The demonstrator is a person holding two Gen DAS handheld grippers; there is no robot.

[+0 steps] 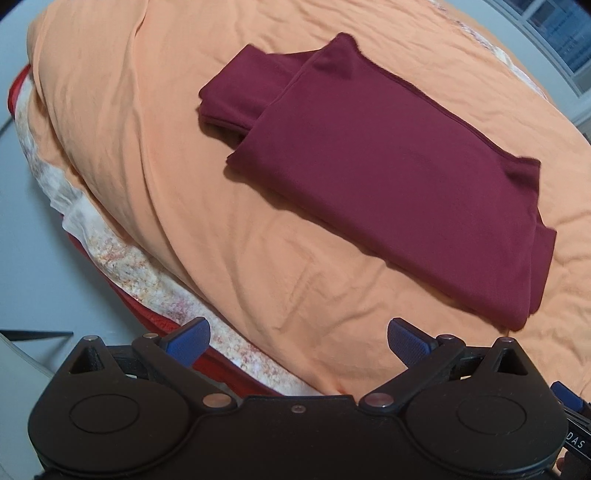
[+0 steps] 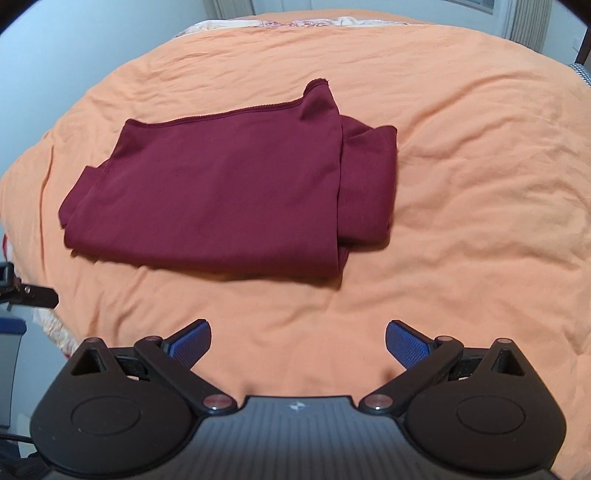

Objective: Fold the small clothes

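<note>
I am in a bedroom at home: a bed spread with a rumpled orange duvet (image 2: 461,184) fills my view, a patterned sheet (image 1: 110,258) shows at its edge, with pale walls (image 2: 74,55) and a window (image 1: 554,29) behind.

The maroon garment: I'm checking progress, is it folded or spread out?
Folded. The maroon garment lies on the orange bedcover as a compact stack, layered edges showing at one end.
</note>
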